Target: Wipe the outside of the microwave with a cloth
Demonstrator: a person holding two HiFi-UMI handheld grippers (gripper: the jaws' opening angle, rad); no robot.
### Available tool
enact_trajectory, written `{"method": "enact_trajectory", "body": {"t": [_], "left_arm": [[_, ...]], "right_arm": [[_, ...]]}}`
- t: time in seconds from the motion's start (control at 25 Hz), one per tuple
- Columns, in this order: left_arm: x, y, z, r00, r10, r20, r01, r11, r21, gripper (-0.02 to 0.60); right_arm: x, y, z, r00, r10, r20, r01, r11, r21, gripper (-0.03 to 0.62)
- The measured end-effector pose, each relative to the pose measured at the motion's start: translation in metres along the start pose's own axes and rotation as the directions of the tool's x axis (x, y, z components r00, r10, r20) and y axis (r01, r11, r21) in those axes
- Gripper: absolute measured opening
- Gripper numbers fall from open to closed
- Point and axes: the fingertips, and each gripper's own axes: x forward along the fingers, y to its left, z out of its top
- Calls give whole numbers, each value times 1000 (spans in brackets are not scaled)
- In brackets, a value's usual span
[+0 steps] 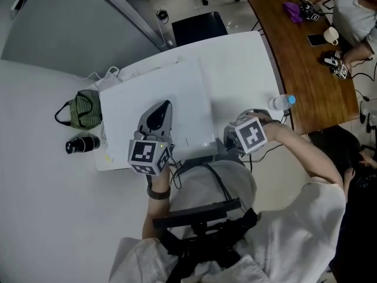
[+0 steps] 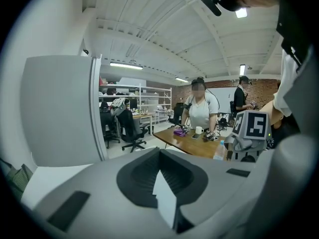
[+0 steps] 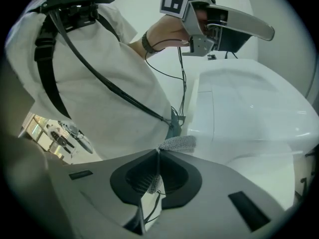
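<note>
Your right claw (image 3: 158,152) clenched on grey knit cloth (image 3: 178,143). Cloth sat just beside white microwave (image 1: 156,90), at side nearest you; contact unclear. Your left claw (image 1: 159,115) was closed, empty, over microwave top. Microwave stood on white surface (image 1: 35,175), green bag (image 1: 84,111) beside it.

Left tool (image 2: 160,152) closed, right tool (image 3: 158,152) — pinching (cloth (image 3: 180,143))

White short-sleeved shirt (image 1: 294,229), crossed by a black harness (image 1: 197,212); dark wristband (image 1: 158,192) on the left wrist. Grey moulded left hand-held gripper (image 2: 160,156) and right hand-held gripper (image 3: 155,156), each with a white cube (image 1: 148,156) bearing black square markers; thin black cable (image 3: 181,78) trailing from the left one.
</note>
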Motion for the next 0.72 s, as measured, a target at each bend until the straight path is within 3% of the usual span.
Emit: {"method": "enact_trajectory", "body": {"t": [0.16,0.36,0.44,0.52,0.72], "left_arm": [[5,-4,5,1000,-7,3,7,1000,-3,28],[3,0,6,1000,7,-3,-7,1000,-3,28],[1,3,5,1000,18,-5,-18,1000,-7,28],[-1,5,4,1000,21,-7,-21,1000,-5,28],[-6,9,6,999,34,-4,-34,999,-1,28]], "right_arm": [[-5,0,-10,999,38,-19,-38,999,-6,25],[2,8,-17,987,152,-53,-156,985,-74,25],[-1,-19,-21,996,78,-54,-79,996,-30,25],[-10,-62,-31,997,-44,-66,47,998,41,25],[-42,-160,-63,958,-277,-76,286,946,152,25]]}}
